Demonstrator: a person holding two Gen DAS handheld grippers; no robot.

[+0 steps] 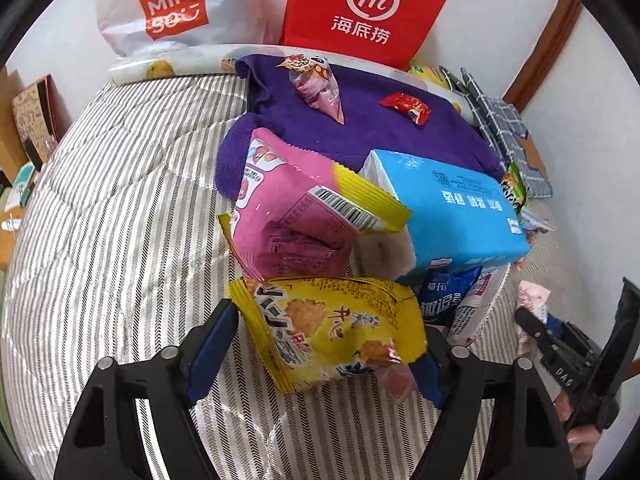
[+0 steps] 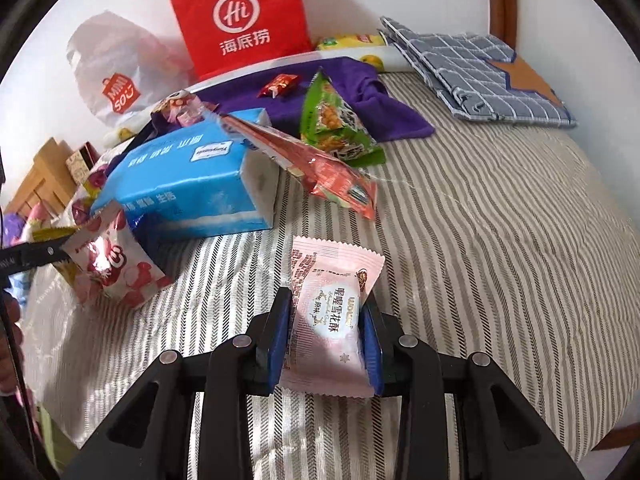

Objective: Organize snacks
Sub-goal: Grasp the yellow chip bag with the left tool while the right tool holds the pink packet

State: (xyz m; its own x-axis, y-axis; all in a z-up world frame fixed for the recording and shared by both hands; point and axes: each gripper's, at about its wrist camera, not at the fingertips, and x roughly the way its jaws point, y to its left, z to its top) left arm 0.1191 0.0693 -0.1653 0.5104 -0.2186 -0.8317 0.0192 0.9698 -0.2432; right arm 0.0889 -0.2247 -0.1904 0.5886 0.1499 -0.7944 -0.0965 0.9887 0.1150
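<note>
A crumpled yellow snack packet (image 1: pixel 332 328) sits between the blue pads of my left gripper (image 1: pixel 324 336), which is shut on it just above the striped quilt (image 1: pixel 120 208). Its edges meet both pads. Behind it lie a pink packet (image 1: pixel 288 216) and a blue tissue pack (image 1: pixel 452 208). My right gripper (image 2: pixel 328 298) is shut on a pale pink snack packet (image 2: pixel 332 320), held upright over the quilt (image 2: pixel 500 220). A red-and-white packet (image 2: pixel 112 264), an orange-red packet (image 2: pixel 320 168) and a green packet (image 2: pixel 336 124) lie around the tissue pack (image 2: pixel 188 176).
A purple cloth (image 1: pixel 360 128) at the back carries a cone-shaped snack (image 1: pixel 320 88) and a small red sweet (image 1: pixel 406 108). A red paper bag (image 1: pixel 368 8) and a white shopping bag (image 1: pixel 172 8) lean on the wall. A folded checked cloth (image 2: pixel 472 76) lies far right.
</note>
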